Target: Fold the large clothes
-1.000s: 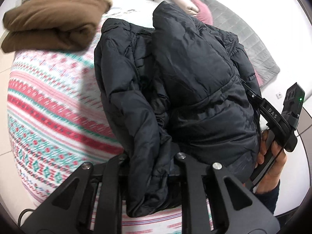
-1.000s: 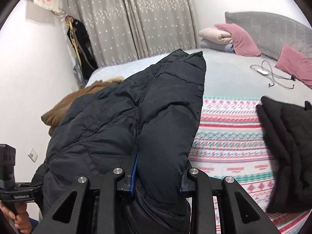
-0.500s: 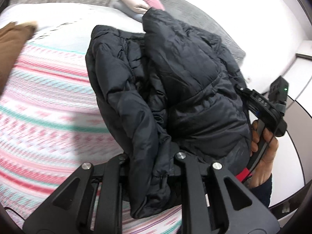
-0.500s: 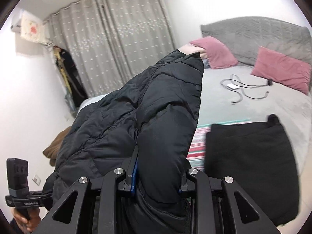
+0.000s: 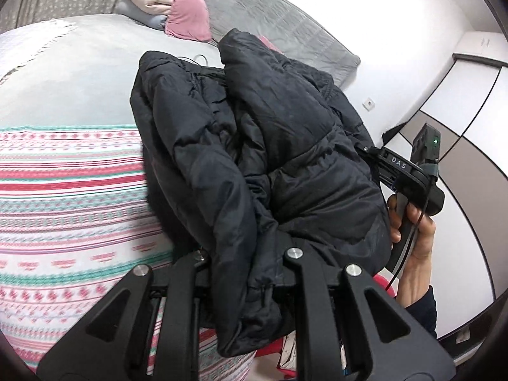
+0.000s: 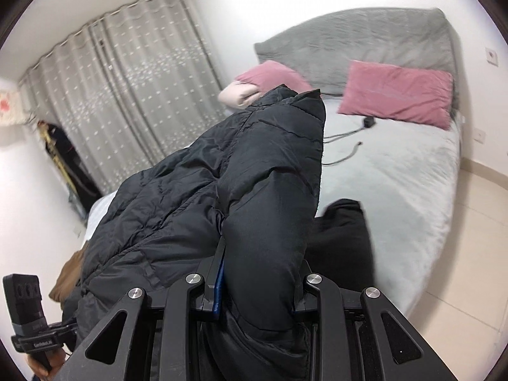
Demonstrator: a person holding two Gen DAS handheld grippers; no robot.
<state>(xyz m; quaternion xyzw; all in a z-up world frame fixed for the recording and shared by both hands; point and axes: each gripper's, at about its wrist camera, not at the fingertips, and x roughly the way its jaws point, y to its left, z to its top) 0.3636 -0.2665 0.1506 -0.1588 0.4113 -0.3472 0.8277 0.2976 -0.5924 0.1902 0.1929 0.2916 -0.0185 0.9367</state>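
Note:
A black puffer jacket (image 5: 270, 146) hangs folded between my two grippers, lifted above the bed. My left gripper (image 5: 244, 263) is shut on a bunched fold of it at the near edge. My right gripper (image 6: 257, 273) is shut on a thick padded fold of the same jacket (image 6: 222, 190); its fingertips are buried in the fabric. The right gripper's body (image 5: 409, 171) and the hand holding it show in the left wrist view at the jacket's right side. The left gripper's body (image 6: 28, 320) shows at the lower left of the right wrist view.
The bed has a striped pink, teal and white blanket (image 5: 73, 197) and a grey cover (image 6: 397, 171). A folded black garment (image 6: 343, 241) lies on it. Pink pillows (image 6: 397, 93), a cable (image 6: 346, 146), a brown garment (image 6: 68, 282), curtains and a wardrobe (image 5: 460, 120) surround it.
Both grippers have swung the held jacket toward the head of the bed. The brown garment has left the left wrist view; the pillows and grey cover now fill more of both views.

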